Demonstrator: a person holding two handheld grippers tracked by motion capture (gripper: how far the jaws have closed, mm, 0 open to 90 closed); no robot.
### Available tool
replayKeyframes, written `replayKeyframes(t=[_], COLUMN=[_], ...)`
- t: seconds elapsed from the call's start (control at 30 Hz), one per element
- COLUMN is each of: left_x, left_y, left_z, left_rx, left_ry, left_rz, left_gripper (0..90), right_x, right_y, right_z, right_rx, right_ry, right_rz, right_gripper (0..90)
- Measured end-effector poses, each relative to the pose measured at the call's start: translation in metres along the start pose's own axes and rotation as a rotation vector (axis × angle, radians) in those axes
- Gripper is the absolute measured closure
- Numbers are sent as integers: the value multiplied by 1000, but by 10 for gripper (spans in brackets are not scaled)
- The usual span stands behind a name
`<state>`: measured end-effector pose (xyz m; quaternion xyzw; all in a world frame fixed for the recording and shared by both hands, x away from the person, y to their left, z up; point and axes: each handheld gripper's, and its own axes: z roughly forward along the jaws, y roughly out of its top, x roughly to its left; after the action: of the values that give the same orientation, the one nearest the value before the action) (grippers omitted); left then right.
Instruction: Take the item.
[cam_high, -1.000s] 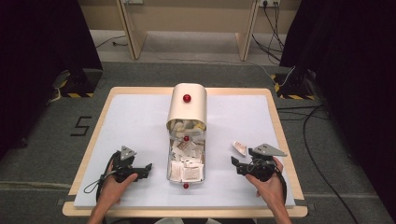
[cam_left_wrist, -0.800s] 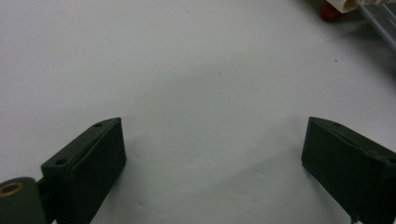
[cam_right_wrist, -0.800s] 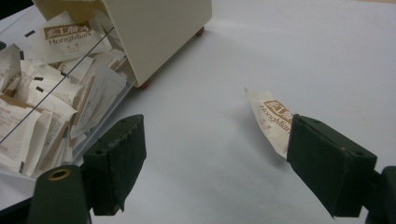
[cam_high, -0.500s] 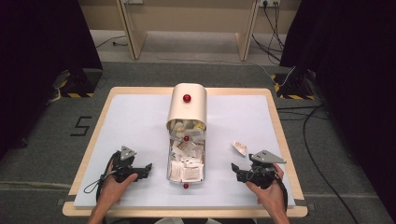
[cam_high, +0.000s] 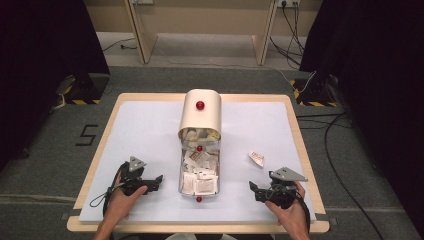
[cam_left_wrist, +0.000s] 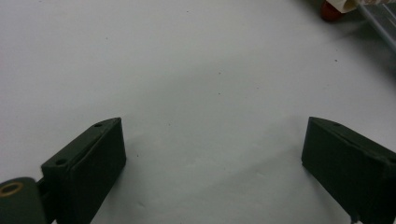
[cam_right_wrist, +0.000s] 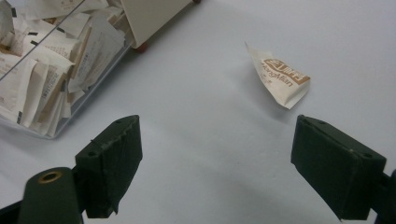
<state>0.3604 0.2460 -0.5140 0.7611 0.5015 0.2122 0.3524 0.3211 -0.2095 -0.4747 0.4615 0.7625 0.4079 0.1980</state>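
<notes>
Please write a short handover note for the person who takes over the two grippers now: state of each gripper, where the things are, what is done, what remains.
Left gripper: open, empty, low over the white table mat, left of the box.
Right gripper: open, empty, low over the mat, right of the box.
Clear plastic box of paper sachets: at the centre, its cream rounded lid with a red knob pushed back, the front open.
One white sachet with brown print lies alone on the mat, beyond the right gripper and apart from the box.
Done: box open, one sachet outside.
Left: probably the loose sachet needs handling; the right gripper is nearest.
</notes>
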Motion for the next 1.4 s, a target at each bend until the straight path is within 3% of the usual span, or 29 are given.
replayKeyframes(t=[0.77,1.13,1.4], left_x=[0,0,0], left_y=[0,0,0], left_z=[0,0,0], left_rx=[1,0,0], left_ry=[0,0,0], left_rz=[1,1,0], left_gripper=[56,56,56], right_x=[-4,-6,-11], right_y=[-15,-22,-31], right_z=[-12,-14,-13], right_rx=[35,58,109], right_ry=[-12,-30,-32], right_rz=[13,-8,1], right_gripper=[171,174,165])
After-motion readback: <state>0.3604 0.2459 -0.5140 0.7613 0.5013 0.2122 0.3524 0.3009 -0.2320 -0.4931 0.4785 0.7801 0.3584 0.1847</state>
